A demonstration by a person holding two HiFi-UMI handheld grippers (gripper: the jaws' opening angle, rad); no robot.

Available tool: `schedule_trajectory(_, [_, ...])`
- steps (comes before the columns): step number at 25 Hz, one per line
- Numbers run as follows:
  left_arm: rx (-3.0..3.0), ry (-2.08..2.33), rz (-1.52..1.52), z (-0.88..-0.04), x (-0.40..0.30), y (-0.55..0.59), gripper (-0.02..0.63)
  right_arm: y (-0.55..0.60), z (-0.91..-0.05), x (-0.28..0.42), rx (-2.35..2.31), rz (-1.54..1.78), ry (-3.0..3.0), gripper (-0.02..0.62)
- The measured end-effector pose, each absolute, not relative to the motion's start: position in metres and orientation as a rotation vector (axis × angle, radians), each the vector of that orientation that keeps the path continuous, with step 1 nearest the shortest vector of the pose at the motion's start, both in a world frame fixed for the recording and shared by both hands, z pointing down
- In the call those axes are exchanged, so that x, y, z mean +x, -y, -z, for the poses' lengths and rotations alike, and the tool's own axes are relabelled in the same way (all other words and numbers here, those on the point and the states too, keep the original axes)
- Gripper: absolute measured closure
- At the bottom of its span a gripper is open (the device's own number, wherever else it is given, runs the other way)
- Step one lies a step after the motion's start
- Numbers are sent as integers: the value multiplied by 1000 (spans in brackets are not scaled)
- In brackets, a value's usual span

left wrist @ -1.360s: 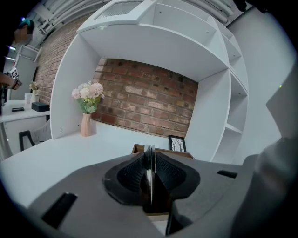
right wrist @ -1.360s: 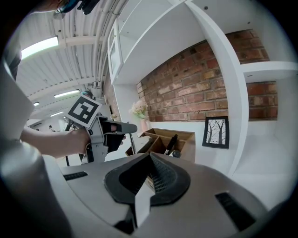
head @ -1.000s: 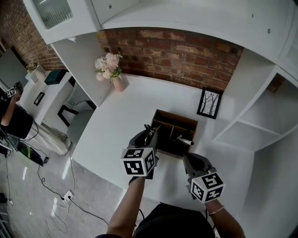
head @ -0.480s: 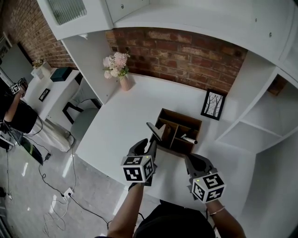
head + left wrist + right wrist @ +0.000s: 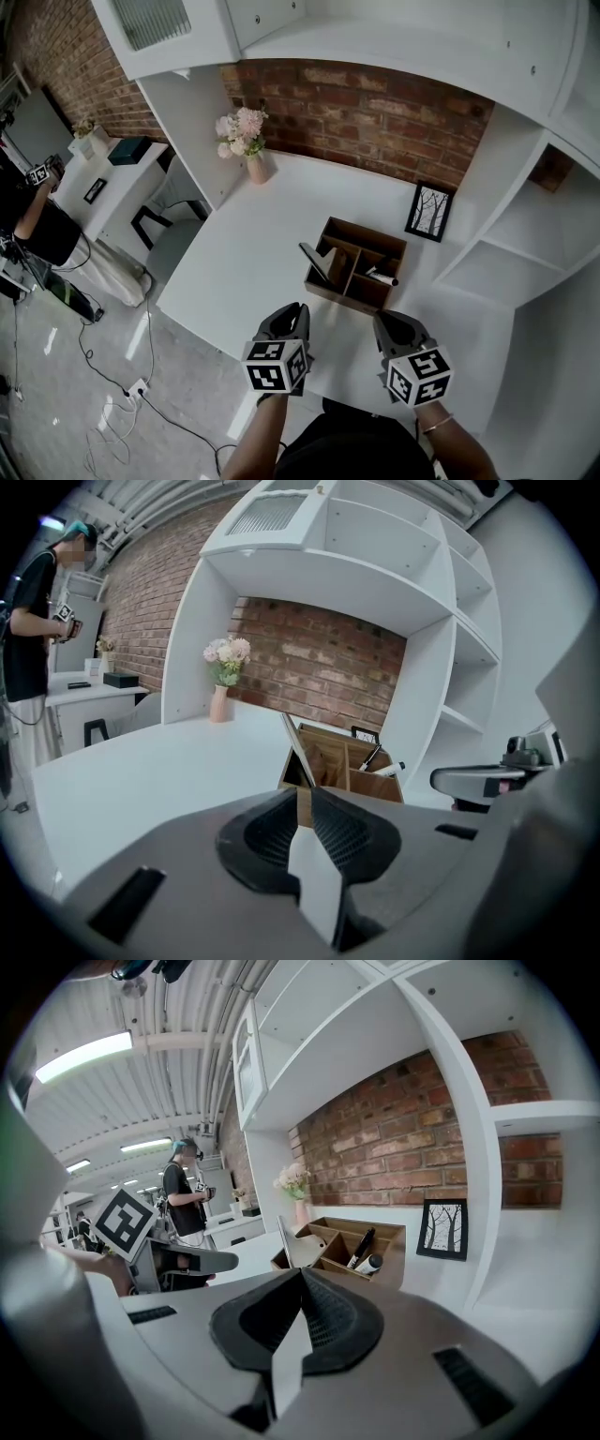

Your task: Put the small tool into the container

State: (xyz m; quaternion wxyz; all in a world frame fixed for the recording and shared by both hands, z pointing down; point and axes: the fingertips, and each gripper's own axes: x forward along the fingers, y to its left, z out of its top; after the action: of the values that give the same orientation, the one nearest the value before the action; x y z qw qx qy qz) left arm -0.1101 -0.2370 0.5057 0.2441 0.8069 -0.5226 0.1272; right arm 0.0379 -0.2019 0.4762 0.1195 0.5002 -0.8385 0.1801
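Note:
The wooden container [image 5: 356,265] stands mid-table, divided into compartments. The small tool [image 5: 315,262], a flat dark strip, leans in its left compartment and sticks out over the rim; it also shows in the left gripper view [image 5: 298,750] and the right gripper view [image 5: 285,1239]. My left gripper [image 5: 293,311] hovers near the table's front edge, short of the container. Its jaws are closing with a thin gap left and nothing between them [image 5: 306,794]. My right gripper [image 5: 386,322] is beside it, shut and empty [image 5: 302,1274].
Two markers [image 5: 380,276] lie in the container's right compartment. A framed picture [image 5: 424,211] leans behind it, and a vase of pink flowers [image 5: 248,141] stands at the back left. White shelves rise on the right. A person [image 5: 28,225] stands far left.
My left gripper let go of the tool, which now leans in the container, and drew back toward the table's front edge. The right gripper stayed where it was.

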Motion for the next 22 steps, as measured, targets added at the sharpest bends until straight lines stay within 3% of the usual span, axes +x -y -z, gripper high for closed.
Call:
schedule_trajectory(9, [2223,1455,-329,-494,-121,209,593,190,-471,36,1464,-505,2464,591])
schedule_trajectory(22, [2259,1470,-282,-475,-127,192,597,176,-461,33,1460,-453,2475,591])
